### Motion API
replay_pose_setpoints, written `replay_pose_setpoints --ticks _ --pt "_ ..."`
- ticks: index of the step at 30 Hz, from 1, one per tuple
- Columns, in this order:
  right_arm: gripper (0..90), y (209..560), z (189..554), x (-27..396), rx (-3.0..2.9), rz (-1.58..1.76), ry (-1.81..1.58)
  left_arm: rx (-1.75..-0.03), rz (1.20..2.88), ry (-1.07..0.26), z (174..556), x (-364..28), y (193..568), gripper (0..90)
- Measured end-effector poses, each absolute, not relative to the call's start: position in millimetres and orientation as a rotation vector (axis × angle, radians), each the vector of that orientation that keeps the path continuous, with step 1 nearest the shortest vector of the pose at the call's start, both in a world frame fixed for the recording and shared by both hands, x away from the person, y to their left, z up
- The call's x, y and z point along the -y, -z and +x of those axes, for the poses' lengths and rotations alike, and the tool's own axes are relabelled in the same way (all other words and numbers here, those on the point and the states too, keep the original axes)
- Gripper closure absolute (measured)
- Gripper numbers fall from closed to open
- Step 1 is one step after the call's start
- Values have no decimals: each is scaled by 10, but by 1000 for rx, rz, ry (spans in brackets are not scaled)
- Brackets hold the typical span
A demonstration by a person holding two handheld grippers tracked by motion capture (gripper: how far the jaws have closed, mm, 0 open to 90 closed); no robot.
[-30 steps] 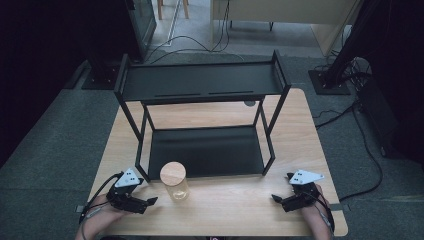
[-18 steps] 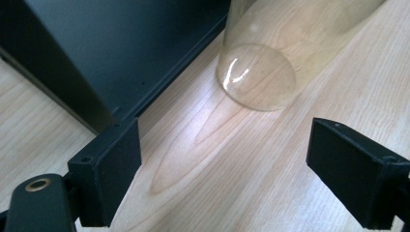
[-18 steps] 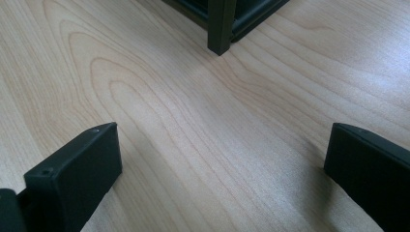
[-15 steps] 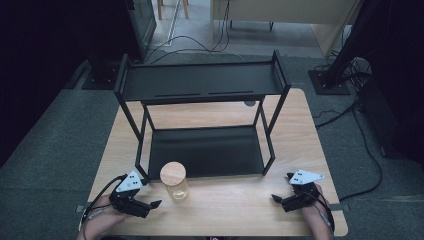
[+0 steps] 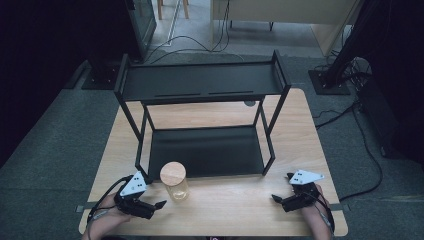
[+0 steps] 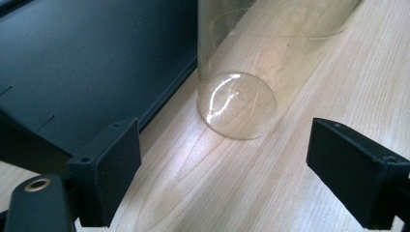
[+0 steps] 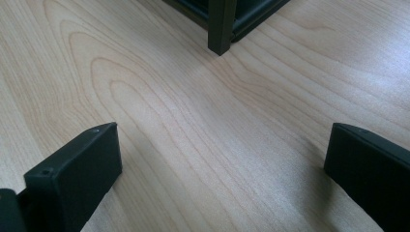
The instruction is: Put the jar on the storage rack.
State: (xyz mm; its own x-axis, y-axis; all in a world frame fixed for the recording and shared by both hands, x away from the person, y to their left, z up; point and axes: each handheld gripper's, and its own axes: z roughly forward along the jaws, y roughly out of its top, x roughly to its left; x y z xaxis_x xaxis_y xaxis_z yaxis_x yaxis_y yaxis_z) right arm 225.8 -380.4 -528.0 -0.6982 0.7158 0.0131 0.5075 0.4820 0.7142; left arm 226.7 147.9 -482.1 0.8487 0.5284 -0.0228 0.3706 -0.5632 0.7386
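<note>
- Clearly my target is the glass jar [image 5: 175, 184] with its wooden lid [image 5: 173, 172], upright on the table [image 5: 235, 205] at the shelf rack's [image 5: 205, 150] front edge, at about 7 o'clock of the rack.
- It looks rigid, smooth, likely slippery and breakable; I would grip the straight wall mid-height, not the lid.
- My left gripper [image 5: 159, 204] sits spread wide, near the jar's base [image 6: 237, 105], touching nothing.
- My right gripper [image 5: 276, 199] rests spread and empty at 3 o'clock, well apart.
</note>
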Motion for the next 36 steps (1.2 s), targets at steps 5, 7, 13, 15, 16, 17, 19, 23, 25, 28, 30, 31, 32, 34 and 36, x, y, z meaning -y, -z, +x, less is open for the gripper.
replay_pose_setpoints --ticks 5,7,13,15,16,17,19,23,25,28,30,31,32,34,36 --pt "0 5280 2258 3804 -2445 1038 -1035 -642 2205 -260 2266 -1457 4809 126" --pt "0 5280 2258 3804 -2445 1038 -1035 -636 2193 -260 2263 -1446 4805 126" --pt "0 5280 2258 3804 -2445 1038 -1035 -631 2176 -266 2260 -1412 4791 127" --pt "0 5280 2258 3804 -2445 1038 -1035 -626 2174 -265 2256 -1394 4787 126" --pt "0 5280 2258 3804 -2445 1038 -1035 -622 2175 -264 2253 -1383 4785 126" --pt "0 5280 2258 3804 -2445 1038 -1035 -616 2177 -269 2250 -1374 4784 126" --pt "0 5280 2258 3804 -2445 1038 -1035 -611 2175 -273 2246 -1356 4782 126" --pt "0 5280 2258 3804 -2445 1038 -1035 -615 2166 -278 2248 -1322 4780 126" --pt "0 5279 2258 3804 -2445 1038 -1035 -614 2159 -285 2247 -1303 4780 126" --pt "0 5280 2258 3804 -2445 1038 -1035 -614 2151 -289 2246 -1279 4778 126" --pt "0 5280 2258 3804 -2445 1038 -1035 -609 2152 -297 2247 -1265 4780 126" --pt "0 5280 2258 3804 -2445 1038 -1035 -608 2154 -300 2247 -1260 4781 126" --pt "0 5280 2258 3804 -2445 1038 -1035 -607 2154 -306 2246 -1253 4783 126" --pt "0 5280 2258 3804 -2445 1038 -1035 -606 2147 -320 2242 -1236 4784 126" --pt "0 5280 2258 3804 -2445 1038 -1035 -604 2142 -336 2240 -1221 4779 126"
